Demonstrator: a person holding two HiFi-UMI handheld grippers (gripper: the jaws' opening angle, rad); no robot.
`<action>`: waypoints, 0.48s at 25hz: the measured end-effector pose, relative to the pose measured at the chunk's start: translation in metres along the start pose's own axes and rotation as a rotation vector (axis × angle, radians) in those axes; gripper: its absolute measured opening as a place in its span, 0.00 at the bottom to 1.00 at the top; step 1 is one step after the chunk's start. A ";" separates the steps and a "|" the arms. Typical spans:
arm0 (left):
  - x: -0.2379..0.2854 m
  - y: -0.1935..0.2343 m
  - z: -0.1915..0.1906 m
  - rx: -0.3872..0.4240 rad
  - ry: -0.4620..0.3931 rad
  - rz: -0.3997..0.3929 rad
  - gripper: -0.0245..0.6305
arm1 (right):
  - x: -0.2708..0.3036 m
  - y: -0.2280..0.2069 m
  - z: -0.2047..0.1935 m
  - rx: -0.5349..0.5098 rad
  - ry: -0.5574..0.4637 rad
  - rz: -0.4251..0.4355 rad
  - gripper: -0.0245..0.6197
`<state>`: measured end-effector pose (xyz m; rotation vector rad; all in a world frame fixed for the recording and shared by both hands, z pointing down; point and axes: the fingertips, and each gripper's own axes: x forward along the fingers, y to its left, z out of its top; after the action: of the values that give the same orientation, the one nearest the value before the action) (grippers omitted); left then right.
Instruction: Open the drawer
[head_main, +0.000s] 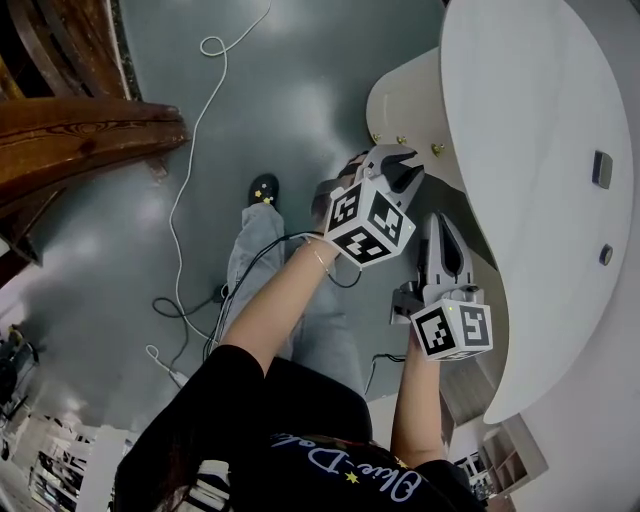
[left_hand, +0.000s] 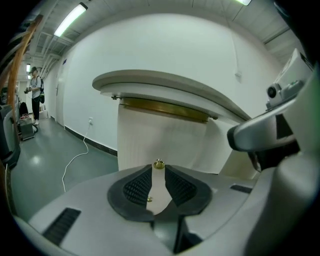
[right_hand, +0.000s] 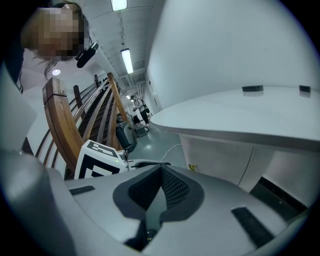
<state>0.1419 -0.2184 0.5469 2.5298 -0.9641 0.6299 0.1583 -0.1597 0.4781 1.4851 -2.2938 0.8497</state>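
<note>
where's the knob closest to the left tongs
The knob sits mid-frame in the left gripper view, just beyond the open left tongs, on the cream drawer front under the white top.

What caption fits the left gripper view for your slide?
Jaws apart, the left tool lines up with a small round brass drawer knob.

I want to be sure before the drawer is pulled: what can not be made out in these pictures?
- Left gripper view: whether the left tongs touch the brass knob; it sits at their tips, depth unclear.
- Left gripper view: the drawer's outline on the white cabinet front; no seam shows.
- Head view: two small dark things on the tabletop; too small to name.
</note>
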 end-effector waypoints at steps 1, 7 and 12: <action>0.004 0.001 0.000 -0.002 0.002 -0.002 0.13 | 0.000 -0.002 0.000 0.004 -0.001 -0.002 0.04; 0.030 0.002 -0.003 -0.012 0.027 -0.032 0.16 | 0.001 -0.010 -0.001 0.022 0.005 -0.014 0.04; 0.048 0.001 -0.005 -0.009 0.050 -0.055 0.20 | 0.000 -0.017 -0.004 0.043 0.016 -0.024 0.04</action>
<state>0.1718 -0.2426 0.5760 2.5110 -0.8757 0.6679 0.1733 -0.1620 0.4864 1.5151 -2.2556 0.9060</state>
